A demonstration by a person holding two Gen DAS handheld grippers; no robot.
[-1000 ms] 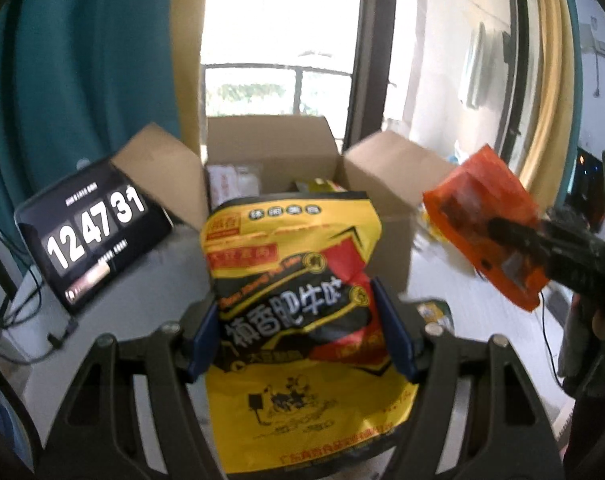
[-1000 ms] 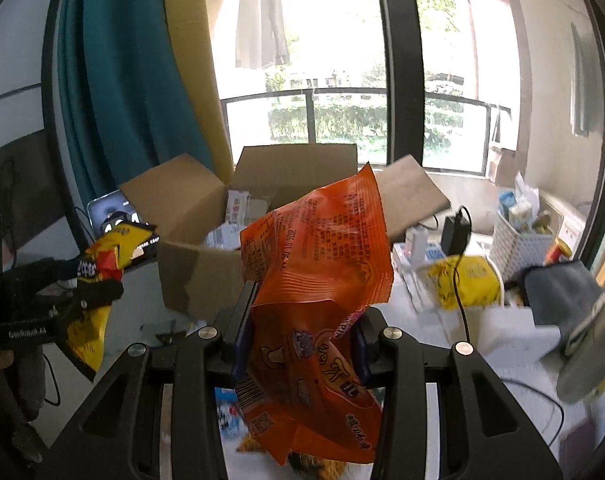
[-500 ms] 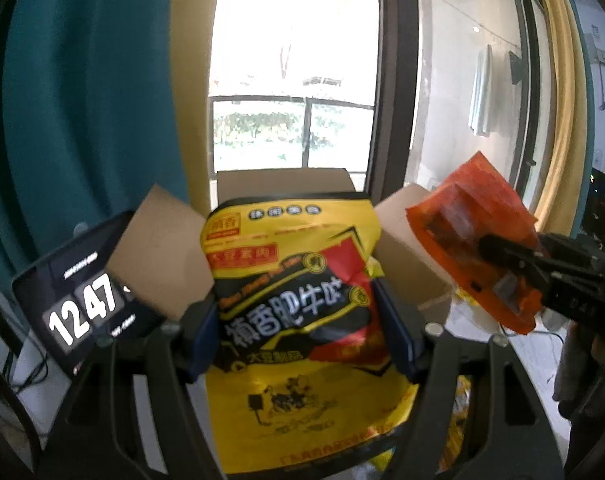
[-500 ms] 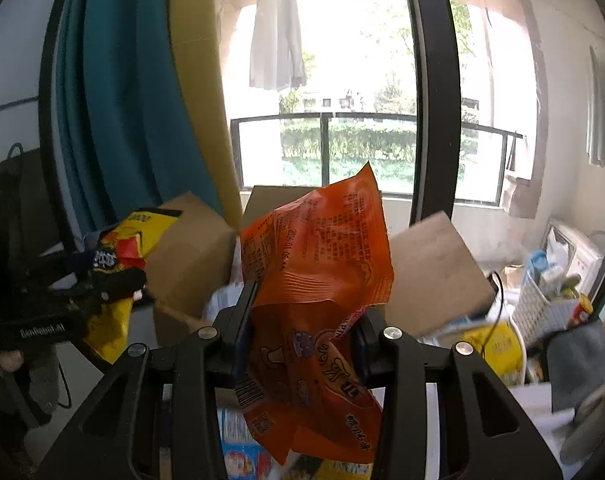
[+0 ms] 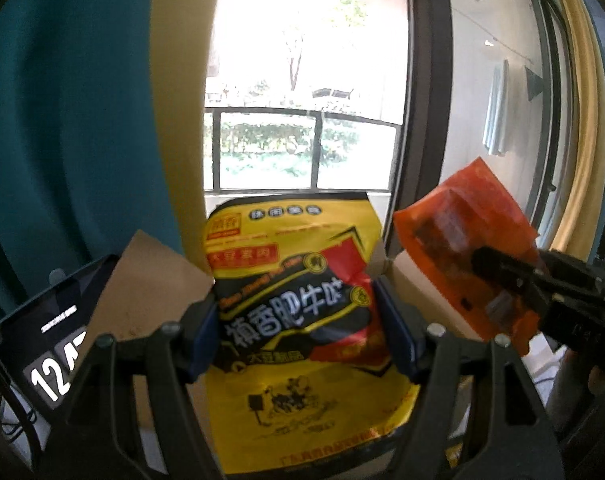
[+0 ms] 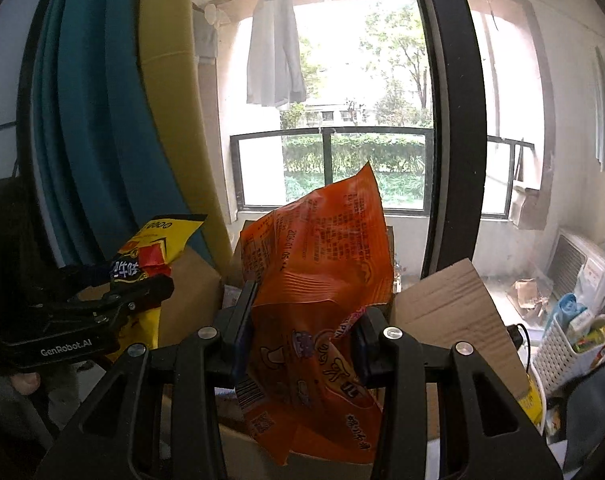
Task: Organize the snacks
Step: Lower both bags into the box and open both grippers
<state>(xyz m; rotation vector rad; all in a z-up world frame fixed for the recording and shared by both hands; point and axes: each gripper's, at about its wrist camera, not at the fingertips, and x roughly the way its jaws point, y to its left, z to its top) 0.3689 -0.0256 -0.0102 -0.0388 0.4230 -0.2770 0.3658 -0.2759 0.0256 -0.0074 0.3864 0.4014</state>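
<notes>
Two bags aloft: left gripper (image 5: 294,336) clamps the yellow bag (image 5: 298,320), right gripper (image 6: 302,332) the orange bag (image 6: 318,276); either could snag the cardboard box (image 6: 446,308) flaps, seemingly close below.

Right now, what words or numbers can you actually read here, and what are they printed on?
"12" on the black clock screen; remaining digits hidden.
"GenRobot.AI" on the left gripper.
"香肥牛味" on the yellow snack bag.
Orange snack bag: printed text too small and crumpled to read.
</notes>
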